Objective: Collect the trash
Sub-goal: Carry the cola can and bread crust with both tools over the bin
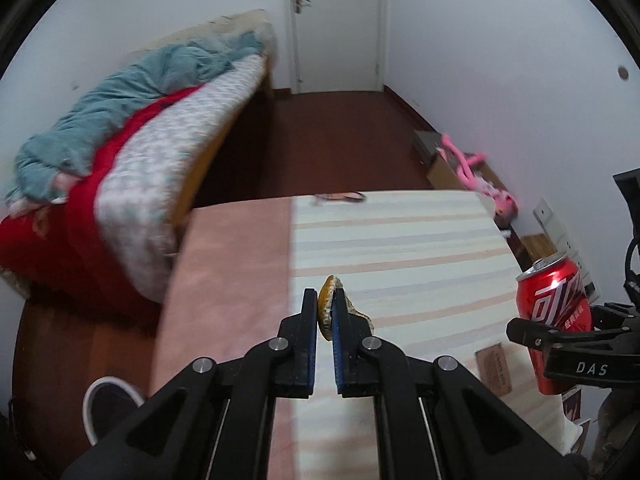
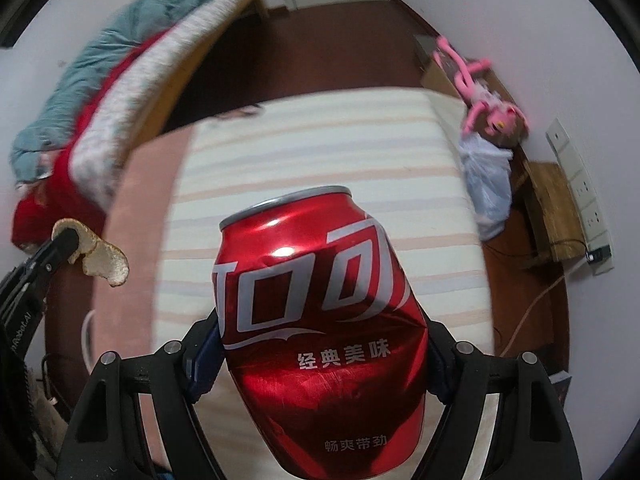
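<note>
I have both pieces lifted off the striped bed (image 1: 400, 240): my left gripper (image 1: 325, 312) pinches the orange peel (image 1: 326, 300), my right gripper (image 2: 324, 360) clamps the dented red cola can (image 2: 320, 320) at 6 o'clock, with binning still to do.

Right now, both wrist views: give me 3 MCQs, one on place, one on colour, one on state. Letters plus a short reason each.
1. Where is the pink plush toy?
A. on the striped mattress
B. by the wall beyond the mattress
C. on the bed with the blue blanket

2. What colour is the can's body?
A. red
B. green
C. silver all over

3. What is the left gripper doing?
A. open, empty
B. shut on the can
C. shut on the peel

Key:
1 B: the pink plush toy lies by the wall, off the striped mattress.
2 A: the can in the right gripper is red with white lettering.
3 C: the left gripper pinches the peel.
</note>
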